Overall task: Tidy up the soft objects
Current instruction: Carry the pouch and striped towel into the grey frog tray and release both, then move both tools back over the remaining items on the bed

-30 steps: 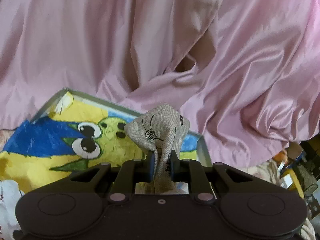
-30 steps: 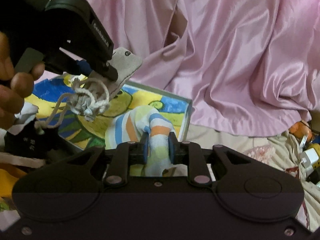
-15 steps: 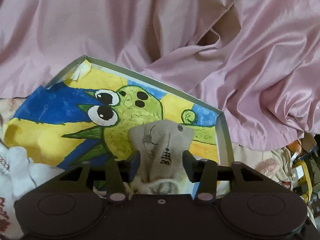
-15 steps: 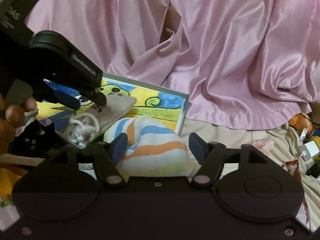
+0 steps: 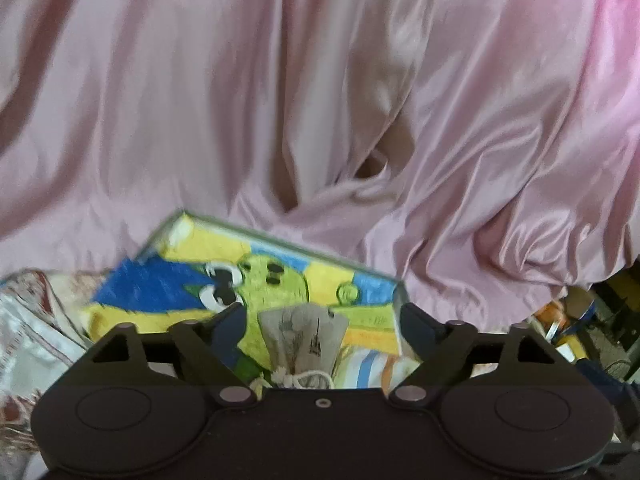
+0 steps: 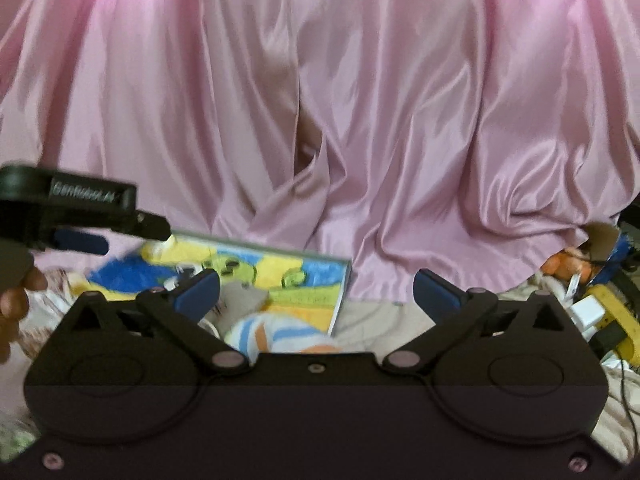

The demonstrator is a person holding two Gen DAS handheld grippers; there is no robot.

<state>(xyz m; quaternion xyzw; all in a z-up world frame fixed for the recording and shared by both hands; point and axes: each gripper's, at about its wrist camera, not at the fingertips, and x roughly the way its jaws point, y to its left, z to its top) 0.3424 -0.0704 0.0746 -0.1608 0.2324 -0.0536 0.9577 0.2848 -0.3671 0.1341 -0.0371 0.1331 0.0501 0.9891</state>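
Note:
A beige drawstring pouch (image 5: 304,336) lies in a shallow box (image 5: 280,240) whose bottom bears a yellow, blue and green cartoon. A blue, orange and white striped sock (image 5: 368,368) rests beside the pouch on the right. My left gripper (image 5: 322,316) hovers above the pouch, its jaws opening wide and touching nothing. In the right wrist view the sock (image 6: 276,332) and pouch (image 6: 244,298) lie in the box (image 6: 280,252) below my right gripper (image 6: 316,284), whose jaws are opening wide, with nothing between the pads. The left gripper (image 6: 136,238) shows at the left, held by a hand (image 6: 16,300).
A pink satin cloth (image 5: 360,100) hangs in folds behind the box and fills the background. Patterned fabric (image 5: 32,320) lies left of the box. On the right is clutter: a white plug (image 6: 586,308), yellow pieces (image 6: 616,320) and an orange item (image 6: 568,264).
The left gripper let go of the pouch and the right gripper let go of the striped sock; both now lie in the box. Both grippers spread wide and drew back and upward.

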